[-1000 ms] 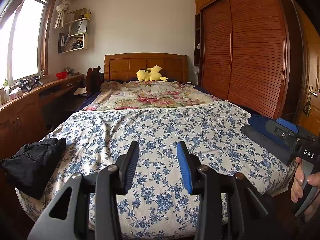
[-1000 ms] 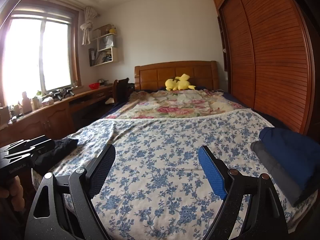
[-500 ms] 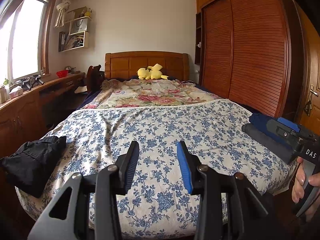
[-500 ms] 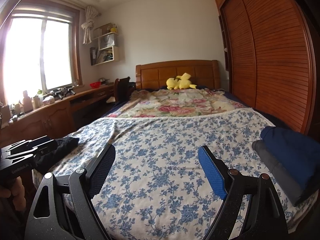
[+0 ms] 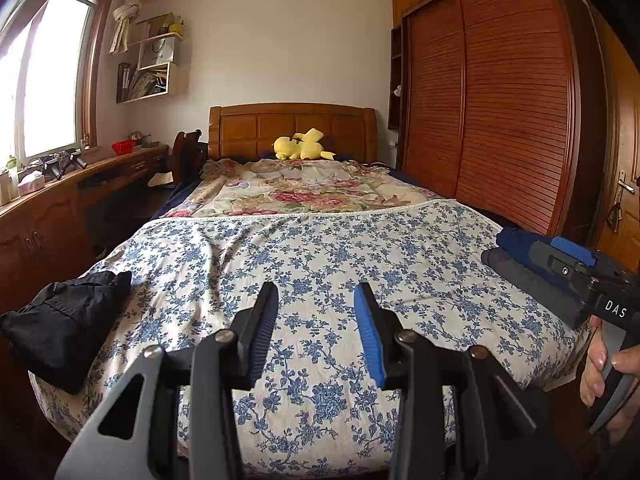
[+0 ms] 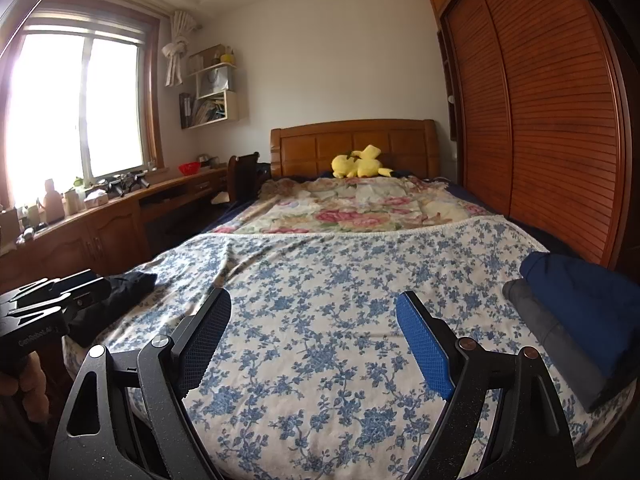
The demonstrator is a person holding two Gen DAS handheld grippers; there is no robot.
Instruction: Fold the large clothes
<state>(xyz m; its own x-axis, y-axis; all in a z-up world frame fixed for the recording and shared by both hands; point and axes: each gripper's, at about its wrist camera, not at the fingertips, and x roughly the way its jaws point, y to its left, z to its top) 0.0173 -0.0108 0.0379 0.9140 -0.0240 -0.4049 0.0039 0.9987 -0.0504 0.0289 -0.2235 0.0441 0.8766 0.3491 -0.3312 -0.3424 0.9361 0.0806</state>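
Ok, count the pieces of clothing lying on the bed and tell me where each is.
3. A crumpled black garment on the bed's near left corner; a folded navy blue garment stacked on a folded dark grey garment at the right edge. More may be hidden.

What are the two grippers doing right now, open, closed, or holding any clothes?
Left gripper: open, holding nothing, above the floral bedspread.
Right gripper: open wide, holding nothing.
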